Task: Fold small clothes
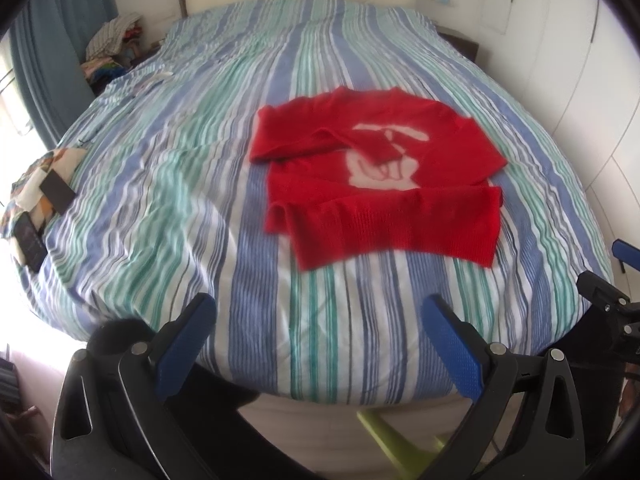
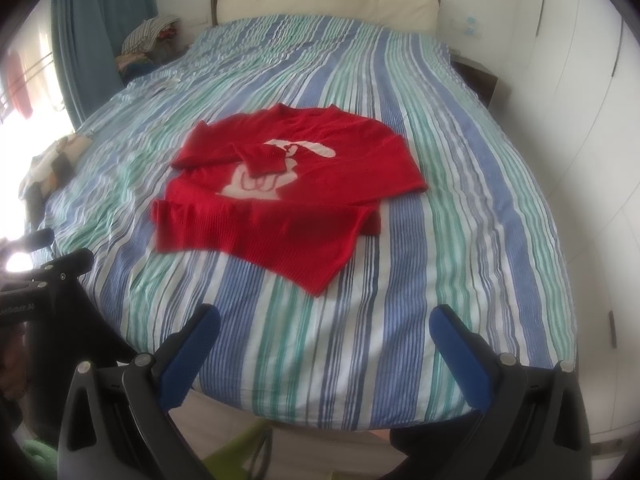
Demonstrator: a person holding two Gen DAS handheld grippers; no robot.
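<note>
A small red knit sweater [image 1: 380, 176] with a white hand print lies flat on the striped bed [image 1: 200, 200]. One sleeve is folded across its chest, the other lies along its hem. It also shows in the right wrist view [image 2: 288, 188]. My left gripper [image 1: 320, 308] is open and empty, held back over the bed's near edge, apart from the sweater. My right gripper [image 2: 326, 318] is open and empty too, also short of the sweater. The right gripper's body shows at the right edge of the left wrist view [image 1: 608, 300].
Folded patterned clothes with dark tags [image 1: 36, 192] lie at the bed's left edge. A pile of clothes [image 1: 116, 36] sits beside the headboard by the blue curtain [image 1: 60, 40]. White wardrobe doors [image 2: 592, 120] stand on the right. A green stool [image 1: 396, 436] is below the bed's foot.
</note>
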